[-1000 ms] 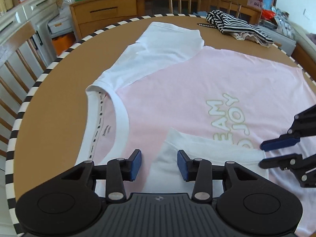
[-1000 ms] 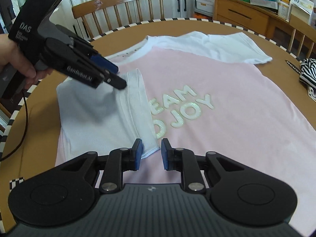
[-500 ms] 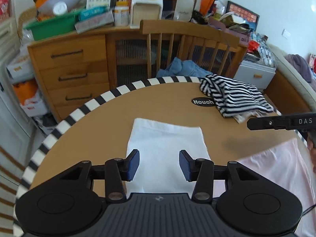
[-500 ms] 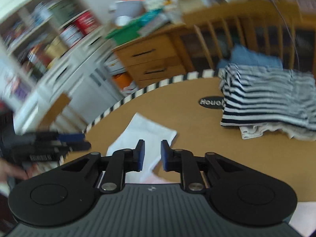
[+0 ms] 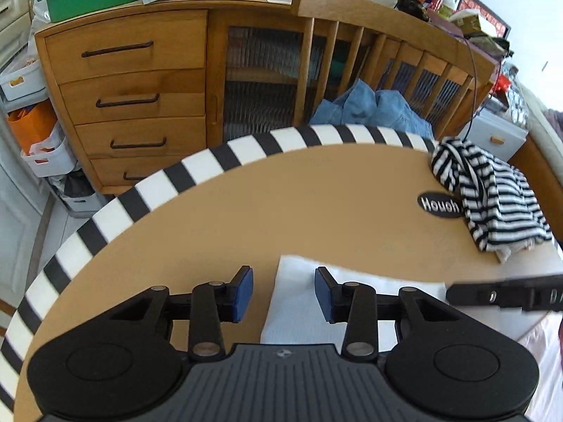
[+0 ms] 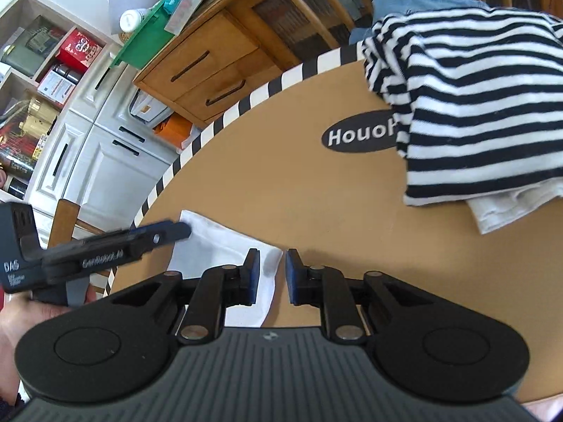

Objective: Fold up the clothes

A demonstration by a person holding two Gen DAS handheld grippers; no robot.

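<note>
The T-shirt's white sleeve (image 5: 302,302) lies flat on the brown table (image 5: 281,211), with a strip of its pink body (image 5: 542,348) at the right edge. My left gripper (image 5: 284,293) hovers over the sleeve's left edge. Its jaws are closing, and the edge lies below the gap without being pinched. My right gripper (image 6: 272,274) stands over the sleeve's far corner (image 6: 225,246), its jaws a narrow gap apart and holding nothing. In the right wrist view the left gripper (image 6: 177,231) reaches over the sleeve's other corner. The right gripper (image 5: 454,293) shows as a black bar in the left wrist view.
A folded black-and-white striped garment (image 6: 475,105) sits on a white one beside an oval "Houoh" label (image 6: 355,137). The striped table rim (image 5: 197,168) curves just beyond the sleeve. Behind it are a wooden chair with blue cloth (image 5: 373,109) and a drawer cabinet (image 5: 133,98).
Both grippers have moved from the folded near sleeve and the shirt's lettering across to the far sleeve by the table rim. The right gripper has rolled, so its view is tilted.
</note>
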